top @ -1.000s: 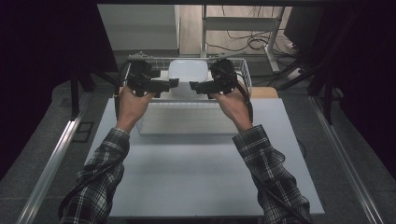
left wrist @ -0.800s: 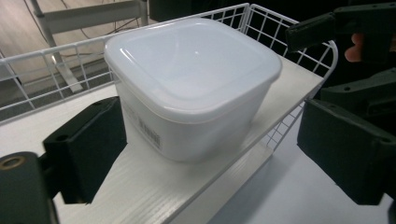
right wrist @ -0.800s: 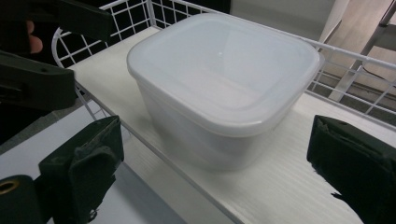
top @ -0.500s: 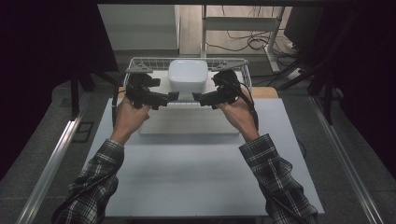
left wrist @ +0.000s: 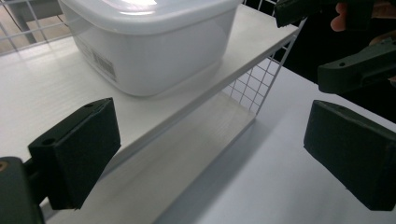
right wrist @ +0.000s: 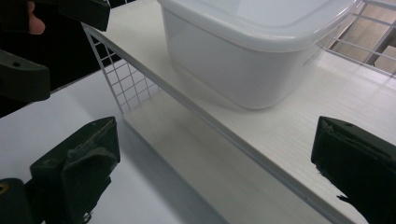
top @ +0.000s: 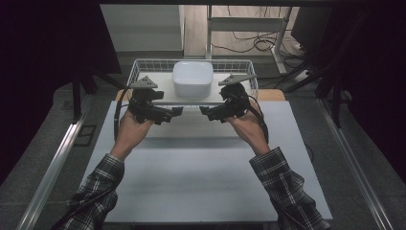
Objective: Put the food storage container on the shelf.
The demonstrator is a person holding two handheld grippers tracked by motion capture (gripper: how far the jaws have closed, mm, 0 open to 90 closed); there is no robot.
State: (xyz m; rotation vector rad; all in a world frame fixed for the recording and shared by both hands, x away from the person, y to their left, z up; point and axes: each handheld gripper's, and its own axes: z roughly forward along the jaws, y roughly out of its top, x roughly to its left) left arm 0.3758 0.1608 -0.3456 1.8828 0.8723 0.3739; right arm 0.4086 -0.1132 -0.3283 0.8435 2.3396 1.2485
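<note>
1. High view: white lidded plastic container (top: 192, 79) sitting on the upper shelf board (top: 163, 88) of a white wire rack (top: 139, 64), at the far edge of the worktop (top: 201, 182), roughly mid-width.
2. Left gripper (top: 176, 111) and right gripper (top: 206, 111) held just in front of the rack's near edge, tips turned toward each other, one at each side of the container but apart from it.
3. Left gripper view: fingers (left wrist: 77, 149) spread wide, nothing between them; shelf edge running across the gap, container (left wrist: 154, 42) up and beyond.
4. Right gripper view: fingers (right wrist: 77, 163) likewise wide apart and empty; container (right wrist: 252, 51) above the shelf board (right wrist: 289, 140), lower shelf visible underneath.
5. Likely step, judging from the pose: a two-sided reach for the container, not yet in contact.
6. Risk: fingers level with the shelf edge rather than the container walls; closing here likely to pinch the board or snag wire mesh instead.
7. Risk: smooth, tapering walls and a slick lid rim; uneven squeeze from the two sides apt to tilt the container or let it slide out.
8. Risk: pushing forward before gripping could shove the container toward the rack's back wire, or nudge the light rack along the worktop.
9. Risk: fingertips near one another in front; collision possible on an inward swing.
</note>
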